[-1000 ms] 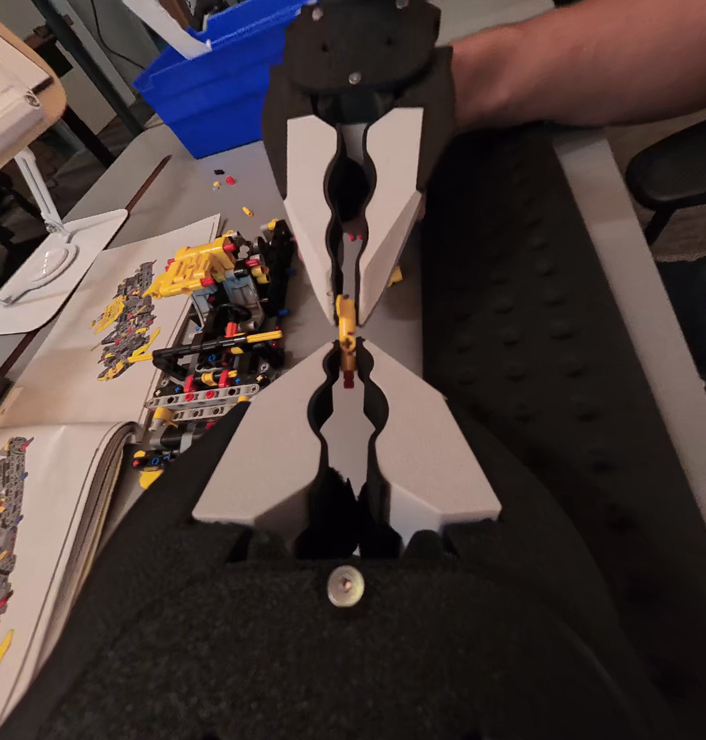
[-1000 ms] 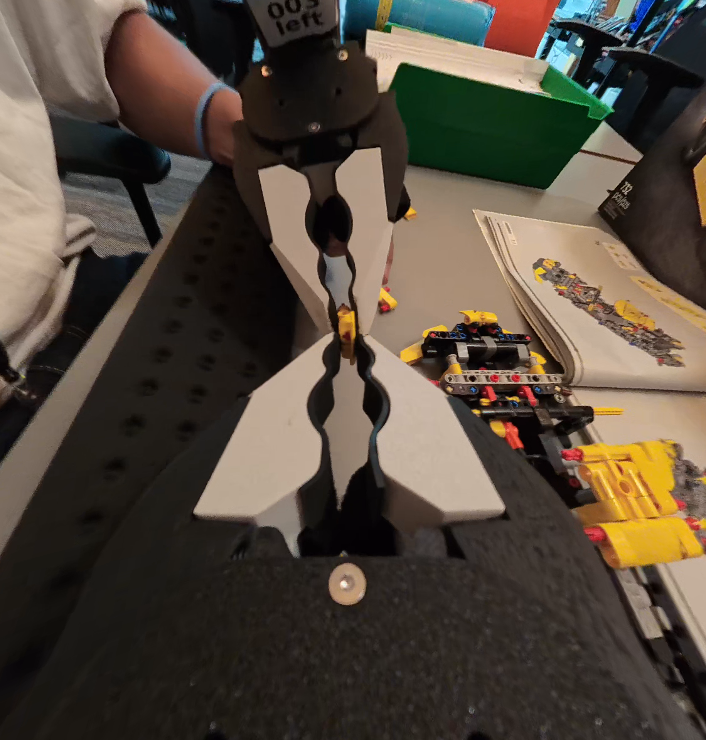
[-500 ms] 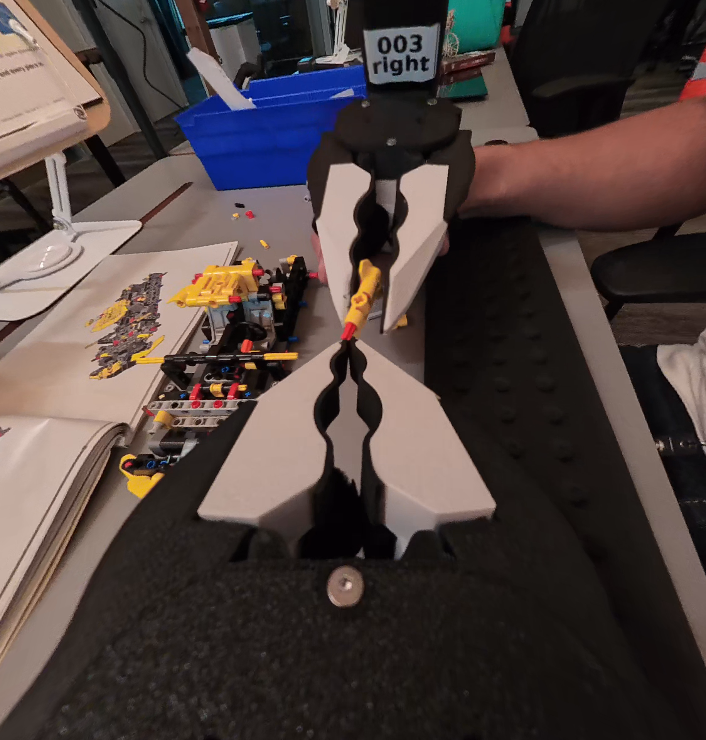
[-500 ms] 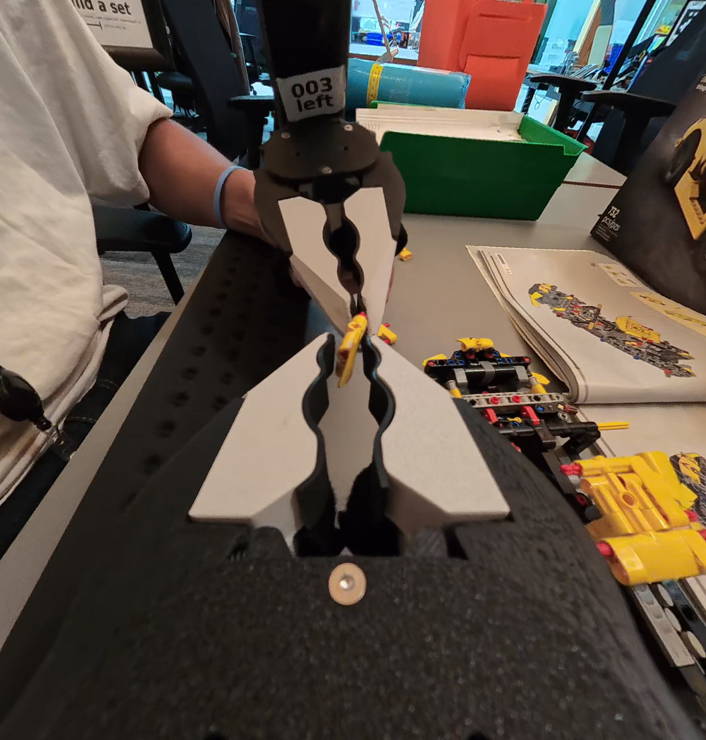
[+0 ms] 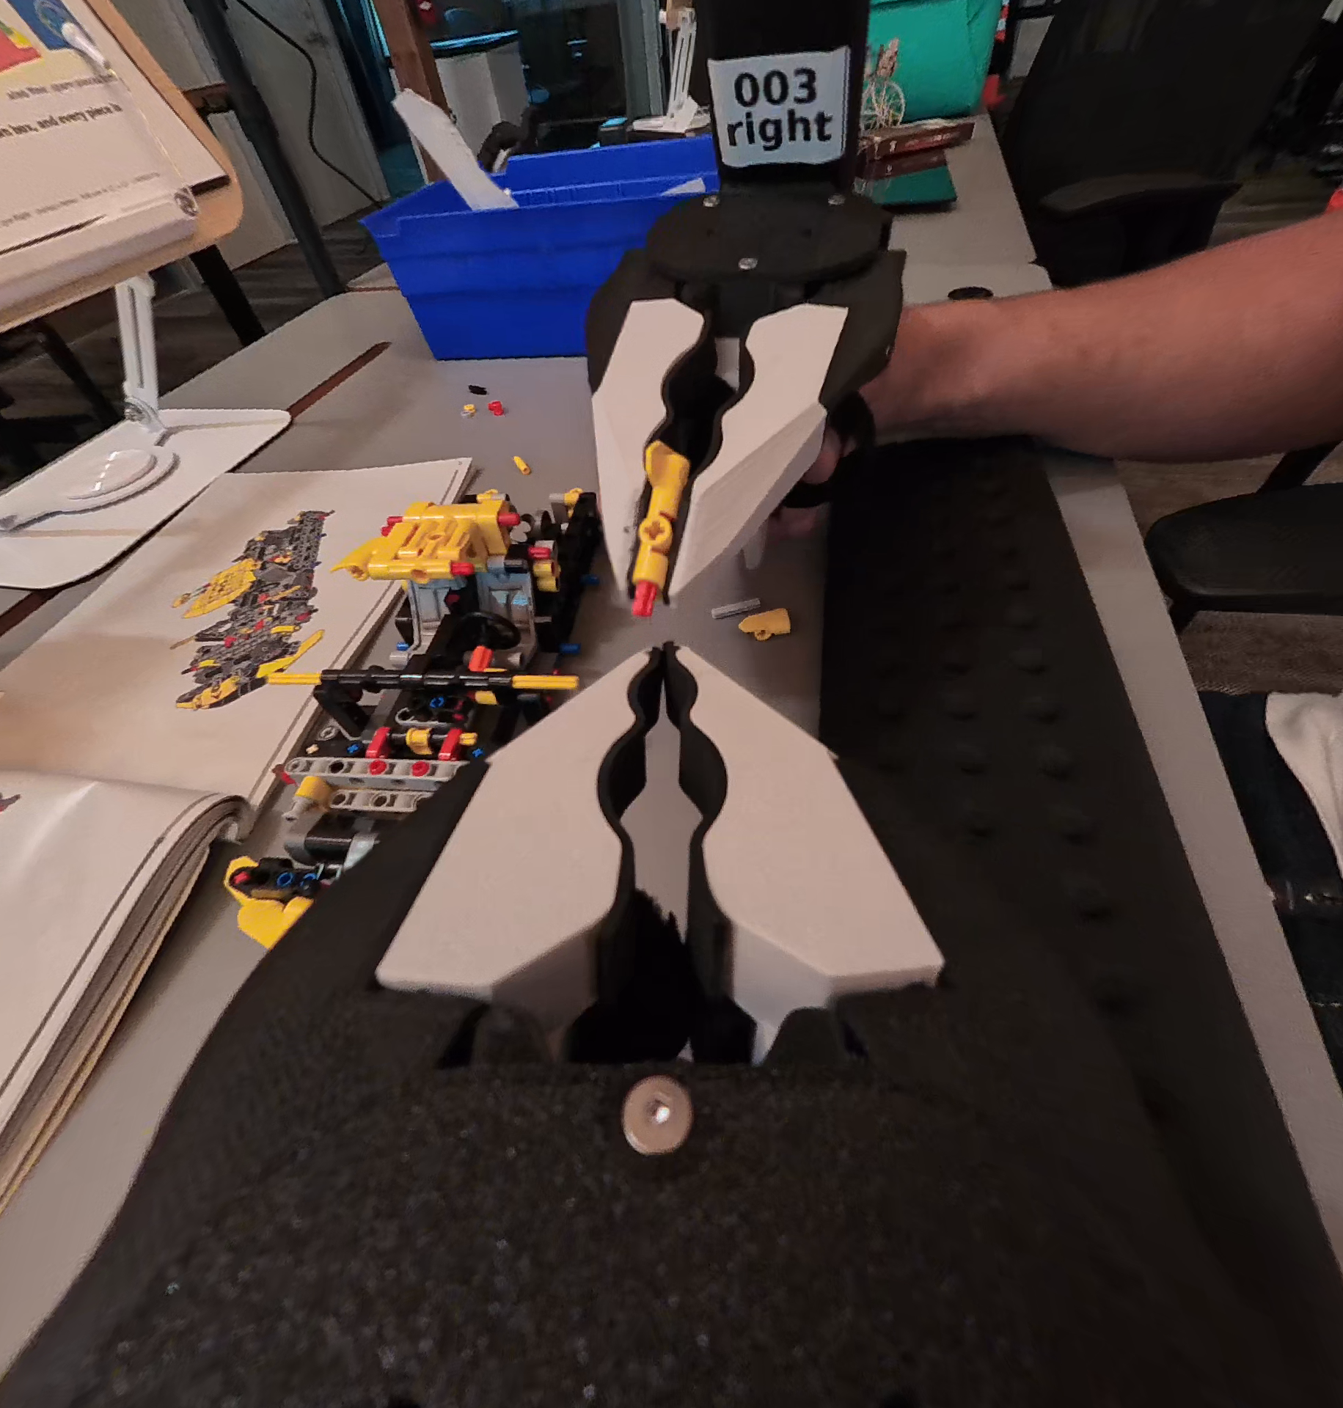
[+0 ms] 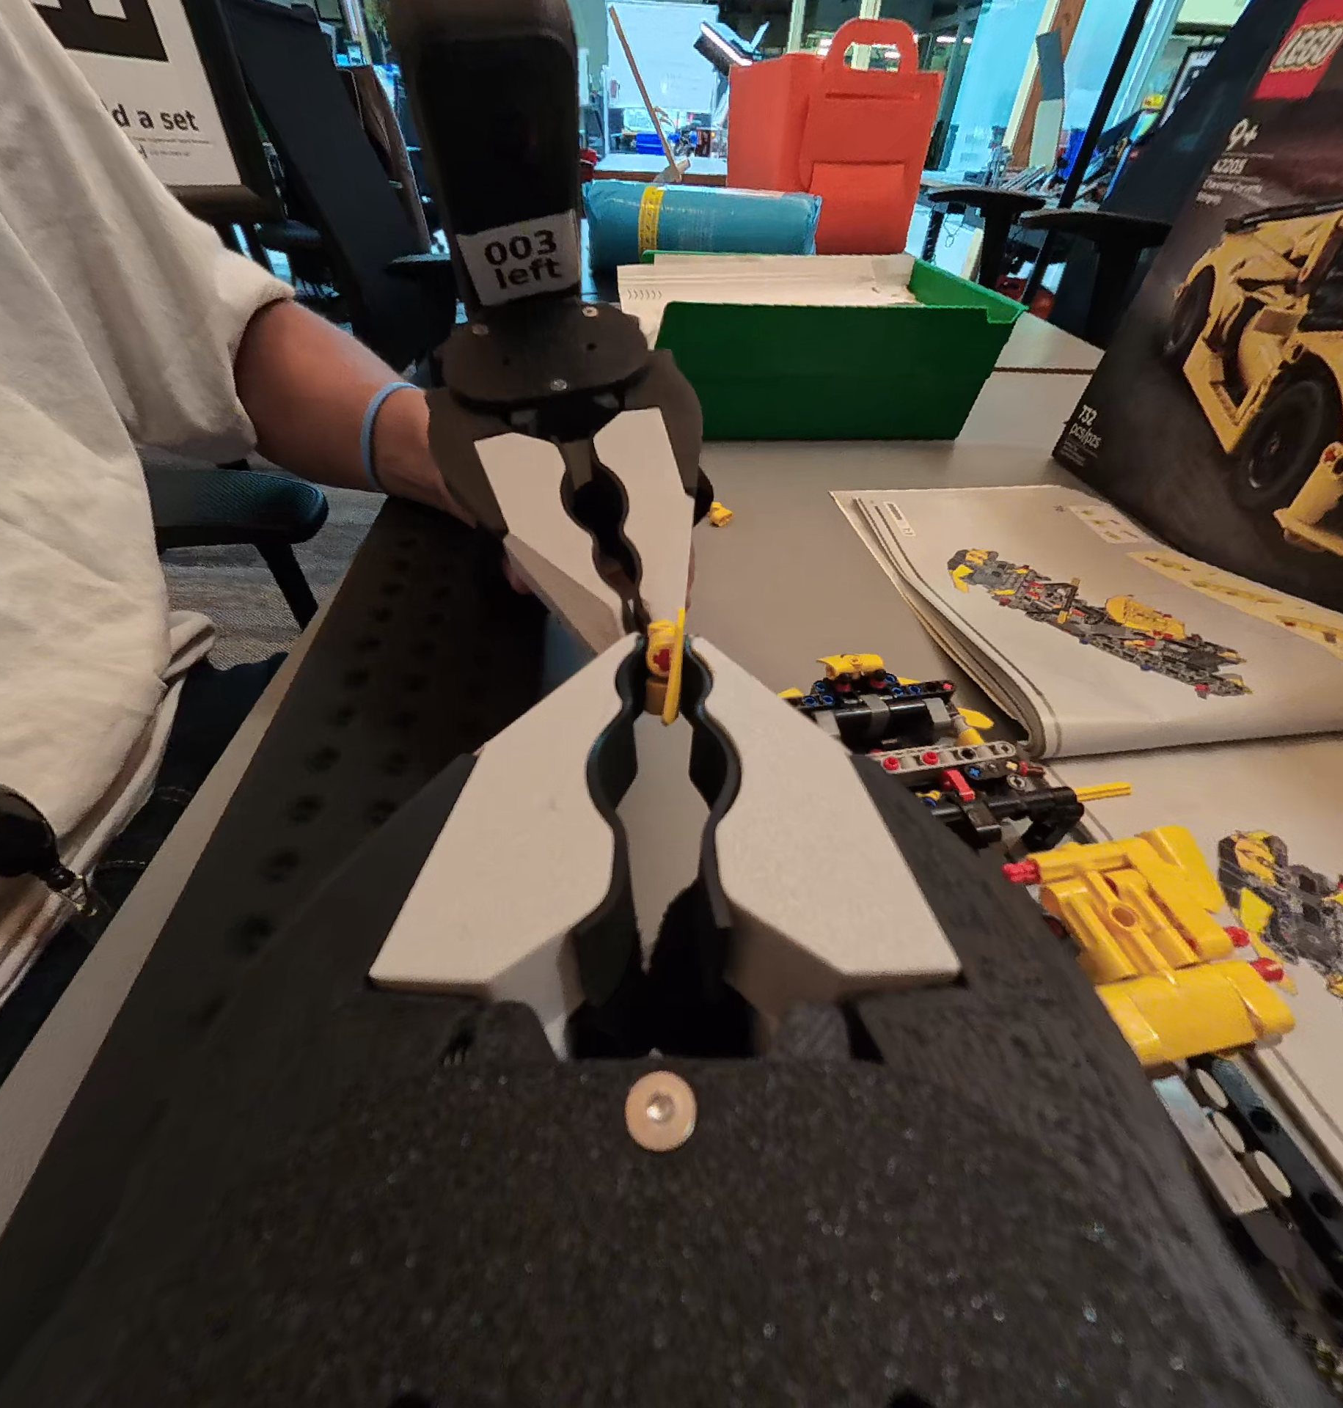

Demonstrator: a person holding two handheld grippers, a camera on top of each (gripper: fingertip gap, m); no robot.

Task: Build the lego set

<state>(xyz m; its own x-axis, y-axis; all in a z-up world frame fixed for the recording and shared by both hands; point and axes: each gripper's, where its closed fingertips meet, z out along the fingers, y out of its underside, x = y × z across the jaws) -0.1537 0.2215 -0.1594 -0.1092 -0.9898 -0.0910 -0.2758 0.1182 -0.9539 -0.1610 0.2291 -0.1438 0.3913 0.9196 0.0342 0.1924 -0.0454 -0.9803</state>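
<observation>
Left wrist view: the left gripper (image 5: 664, 651) has its two pale fingers pressed together at the tips, nothing between them, pointing across the grey table (image 5: 394, 396). Facing it, just beyond the tips and not touching, is the right gripper (image 5: 647, 594), which pinches a small yellow piece with a red pin (image 5: 659, 518) sticking out of its lower end; the piece hangs tilted, above the table. Left of both lies the half-built model (image 5: 455, 632), black and grey beams with yellow panels, beside an open instruction booklet (image 5: 218, 602). A loose yellow bit (image 5: 766, 623) and a short grey peg (image 5: 735, 608) lie on the table near the right gripper's tips. A black perforated mat (image 5: 980, 762) runs along the right; a blue bin (image 5: 531, 259) sits at the back. Right wrist view: the right gripper (image 6: 664, 648) is clamped on the same yellow piece (image 6: 666, 670), held upright between its fingertips. The left gripper (image 6: 637, 617) faces it, tips closed, just beside the piece; whether it touches it I cannot tell. The model (image 6: 935, 762) lies to the right on the table, with a separate yellow assembly (image 6: 1156, 945) nearer the camera, lying on a booklet page. A green bin (image 6: 828, 366) and the set's box (image 6: 1247, 366) stand behind.
</observation>
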